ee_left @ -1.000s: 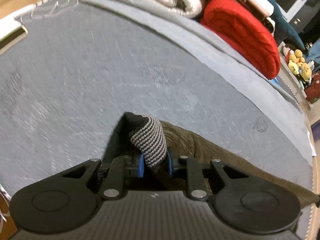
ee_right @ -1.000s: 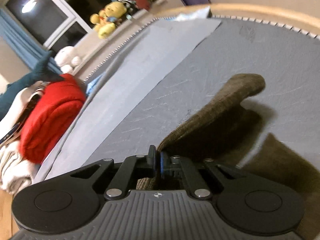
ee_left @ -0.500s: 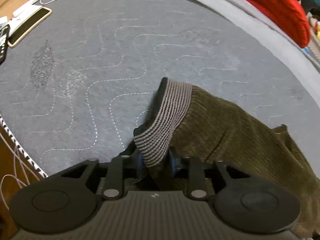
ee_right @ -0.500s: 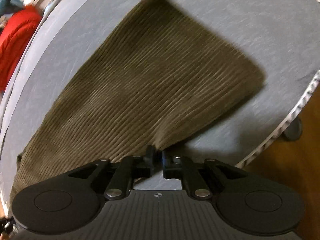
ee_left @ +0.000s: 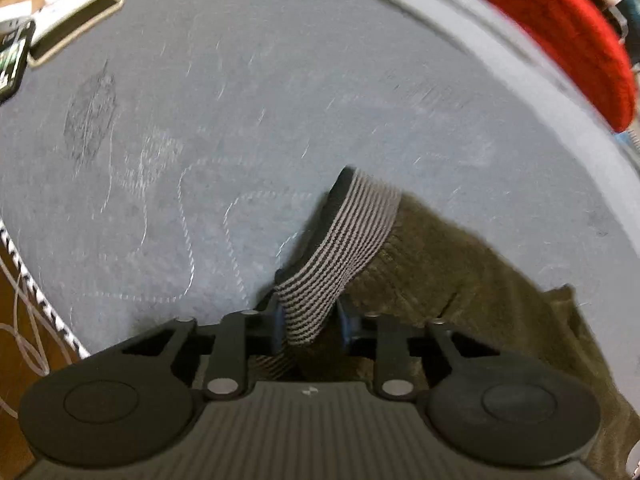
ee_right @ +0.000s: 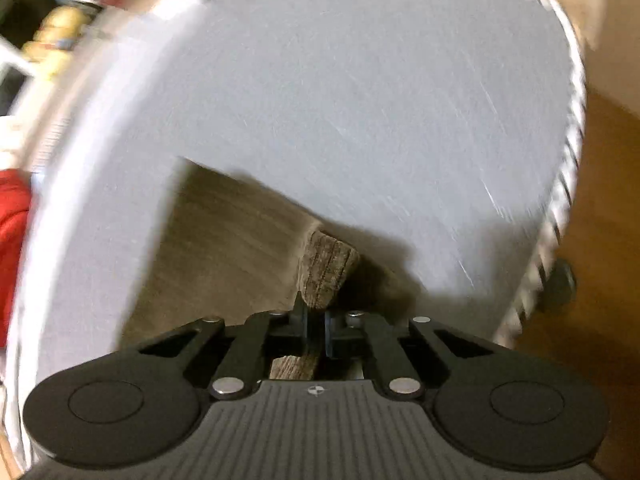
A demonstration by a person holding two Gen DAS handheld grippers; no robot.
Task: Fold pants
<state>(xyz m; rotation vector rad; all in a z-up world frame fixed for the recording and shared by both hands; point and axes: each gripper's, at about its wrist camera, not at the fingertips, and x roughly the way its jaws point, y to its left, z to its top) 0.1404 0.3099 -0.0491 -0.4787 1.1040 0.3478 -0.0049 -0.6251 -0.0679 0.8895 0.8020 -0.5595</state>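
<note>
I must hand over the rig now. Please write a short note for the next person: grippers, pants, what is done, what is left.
Left gripper: jaws closing on the striped waistband of the olive pants.
Right gripper: jaws closing on a bunched edge of the pants.
Pants lie partly on the grey quilted mat, both held ends lifted.
Done: both ends gripped.
Left: probably lay the pants flat, then fold them; no finished fold is visible.

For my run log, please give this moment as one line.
left gripper: closing on striped waistband | right gripper: closing on pants | surface: grey mat
</note>
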